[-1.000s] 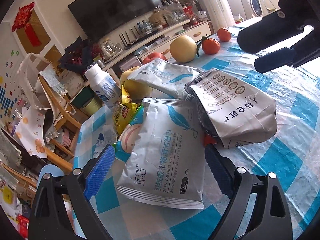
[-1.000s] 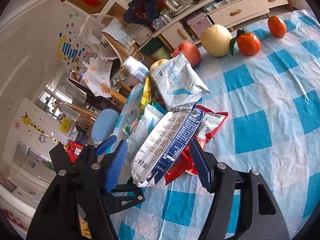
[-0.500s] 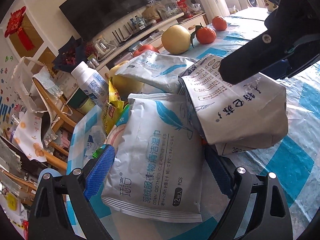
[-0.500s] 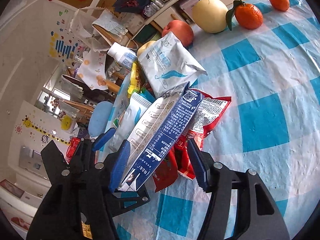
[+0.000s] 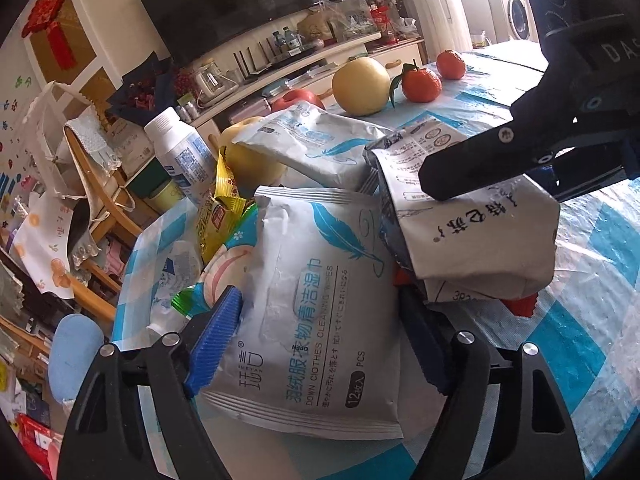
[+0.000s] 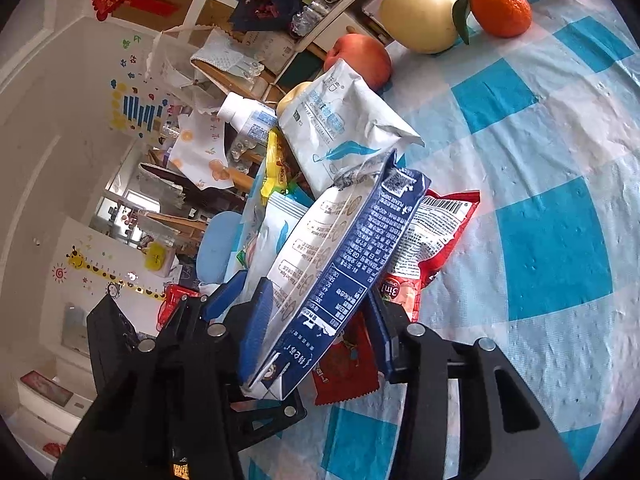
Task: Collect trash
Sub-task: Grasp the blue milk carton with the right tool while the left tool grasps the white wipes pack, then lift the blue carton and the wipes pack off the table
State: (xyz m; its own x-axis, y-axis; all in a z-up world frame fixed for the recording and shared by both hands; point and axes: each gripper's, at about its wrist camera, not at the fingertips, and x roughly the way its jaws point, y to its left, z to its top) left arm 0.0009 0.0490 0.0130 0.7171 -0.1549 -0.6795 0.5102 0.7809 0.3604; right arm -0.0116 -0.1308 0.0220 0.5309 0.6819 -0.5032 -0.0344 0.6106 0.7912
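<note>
Both our tongs have just been closing: right gripper [image 6: 316, 332] pinches the blue-and-white milk carton [image 6: 340, 264]; left gripper [image 5: 320, 340] brackets the white wipes pouch [image 5: 316, 300] beside it, grip unclear.

Daylit living room: wall-mounted television [image 5: 240, 0], long white sideboard [image 5: 312, 68].

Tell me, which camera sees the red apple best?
The right wrist view: the red apple shows most of its round side behind a white pack. The left wrist view shows only its top above that pack.
</note>
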